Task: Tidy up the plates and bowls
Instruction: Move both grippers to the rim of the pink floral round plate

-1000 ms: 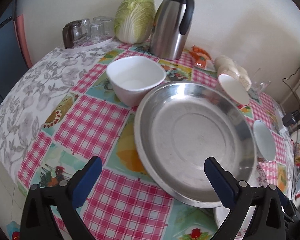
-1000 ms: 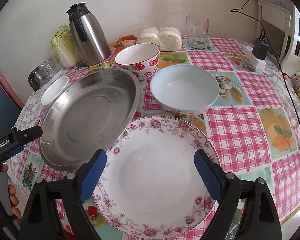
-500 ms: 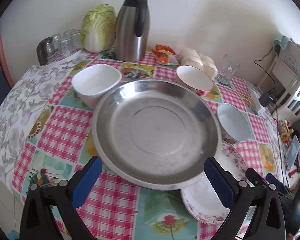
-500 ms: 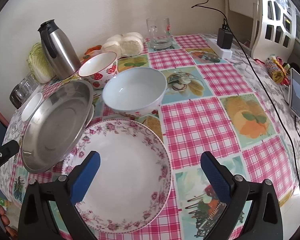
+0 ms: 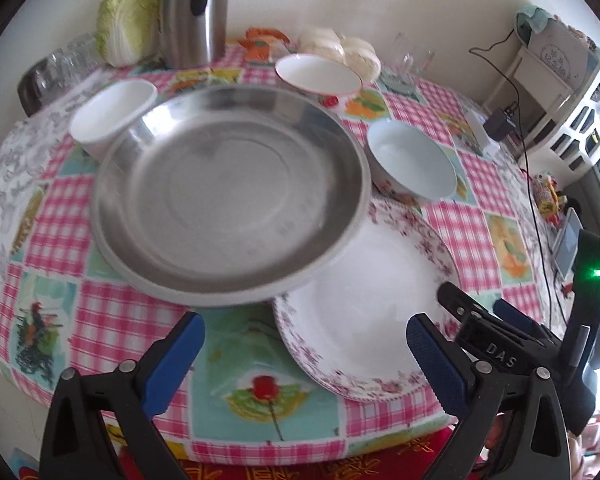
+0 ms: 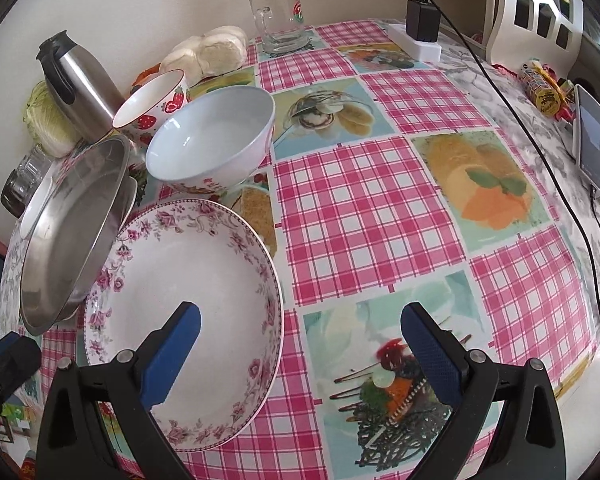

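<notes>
A: Floral plate (image 6: 188, 292) lying on the near left of the tabletop (image 6: 380, 208), with the steel dish (image 5: 228, 196) overlapping its left rim. Looks like glazed ceramic: stiff, slick, probably chippable if knocked against the metal.

B: Agreed. Best taken at the free near-right rim, one pad above and one below, well clear of the dish. Steel dish likely light, rigid, slippery too; thin lip the only purchase.

A: Right gripper (image 6: 300, 340) spread wide, nothing between the pads, left finger over the plate's well, right finger over bare cloth.

B: Left gripper (image 5: 300, 348) also spread and empty, hovering near the dish's near edge.

A: Pale blue bowl (image 6: 212, 140) just beyond the plate, strawberry bowl (image 6: 152, 104) farther back, white bowl (image 5: 112, 112) at far left. Deep walls, so a rim pinch again.
</notes>
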A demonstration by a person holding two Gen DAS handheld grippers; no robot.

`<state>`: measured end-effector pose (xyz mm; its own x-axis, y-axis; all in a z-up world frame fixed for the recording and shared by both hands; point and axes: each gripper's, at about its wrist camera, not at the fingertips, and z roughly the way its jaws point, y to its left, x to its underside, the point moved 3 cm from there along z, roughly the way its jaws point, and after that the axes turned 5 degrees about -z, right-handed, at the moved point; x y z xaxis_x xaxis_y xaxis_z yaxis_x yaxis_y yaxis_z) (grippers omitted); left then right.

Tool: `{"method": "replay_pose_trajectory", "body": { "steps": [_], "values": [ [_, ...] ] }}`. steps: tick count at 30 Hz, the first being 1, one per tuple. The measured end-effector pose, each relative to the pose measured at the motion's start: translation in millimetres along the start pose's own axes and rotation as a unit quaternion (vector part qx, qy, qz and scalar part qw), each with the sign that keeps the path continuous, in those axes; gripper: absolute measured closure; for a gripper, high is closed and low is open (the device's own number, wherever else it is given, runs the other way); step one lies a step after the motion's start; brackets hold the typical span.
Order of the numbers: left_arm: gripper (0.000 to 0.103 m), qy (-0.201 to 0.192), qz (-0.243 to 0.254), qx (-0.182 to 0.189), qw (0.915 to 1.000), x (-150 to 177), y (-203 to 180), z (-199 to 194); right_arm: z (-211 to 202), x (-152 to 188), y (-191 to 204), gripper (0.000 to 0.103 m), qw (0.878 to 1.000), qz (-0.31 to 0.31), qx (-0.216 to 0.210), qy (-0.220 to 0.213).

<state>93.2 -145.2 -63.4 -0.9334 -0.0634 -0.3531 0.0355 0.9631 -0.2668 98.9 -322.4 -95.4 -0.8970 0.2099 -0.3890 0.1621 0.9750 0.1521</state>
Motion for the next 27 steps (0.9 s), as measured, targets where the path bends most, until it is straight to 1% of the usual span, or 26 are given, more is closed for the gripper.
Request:
{"method": "replay_pose_trajectory", "body": {
  "steps": [3,9,12,15,16,17,18,21,23,25,27],
  "values": [
    [0.008,0.024,-0.013,0.007,0.9996,5.0,-1.6,11.2,3.2,1.4,2.6,0.003,1.0,-0.004,-0.004,0.004],
    [0.013,0.051,-0.038,0.009,0.9979,6.5,-0.5,32.3,3.4,-1.1,4.3,0.006,1.0,0.002,-0.018,-0.006],
    [0.014,0.056,-0.052,0.017,0.9969,4.4,-0.3,41.2,3.8,-2.7,4.6,0.012,1.0,0.007,-0.023,-0.01],
    [0.014,0.057,-0.062,0.018,0.9963,2.2,1.7,47.9,4.9,-4.4,2.8,0.021,0.999,0.015,-0.03,-0.016],
    [0.014,0.057,-0.067,0.018,0.9959,1.1,2.9,49.6,5.3,-5.1,2.4,0.028,0.999,0.017,-0.032,-0.018],
    [0.014,0.057,-0.073,0.019,0.9955,0.3,4.2,51.9,5.8,-5.2,2.2,0.029,0.999,0.019,-0.034,-0.019],
    [0.014,0.057,-0.08,0.02,0.995,-0.9,5.8,54.1,7.0,-5.4,2.1,0.029,0.999,0.02,-0.037,-0.018],
    [0.02,0.062,-0.096,0.028,0.9931,-3.8,8.6,61.9,13.3,-5.4,2.6,0.029,0.999,0.026,-0.044,-0.009],
    [0.022,0.063,-0.104,0.031,0.9921,-4.5,8.7,64.6,16.0,-6.6,2.3,0.029,0.998,0.028,-0.046,-0.008],
    [0.028,0.061,-0.112,0.038,0.9911,-5.9,9.2,66.9,18.3,-8.1,1.6,0.029,0.998,0.034,-0.055,-0.009],
    [0.028,0.06,-0.118,0.039,0.9904,-7.8,8.9,68.8,20.2,-9.3,1.5,0.029,0.997,0.041,-0.067,-0.009]
  ]
}}
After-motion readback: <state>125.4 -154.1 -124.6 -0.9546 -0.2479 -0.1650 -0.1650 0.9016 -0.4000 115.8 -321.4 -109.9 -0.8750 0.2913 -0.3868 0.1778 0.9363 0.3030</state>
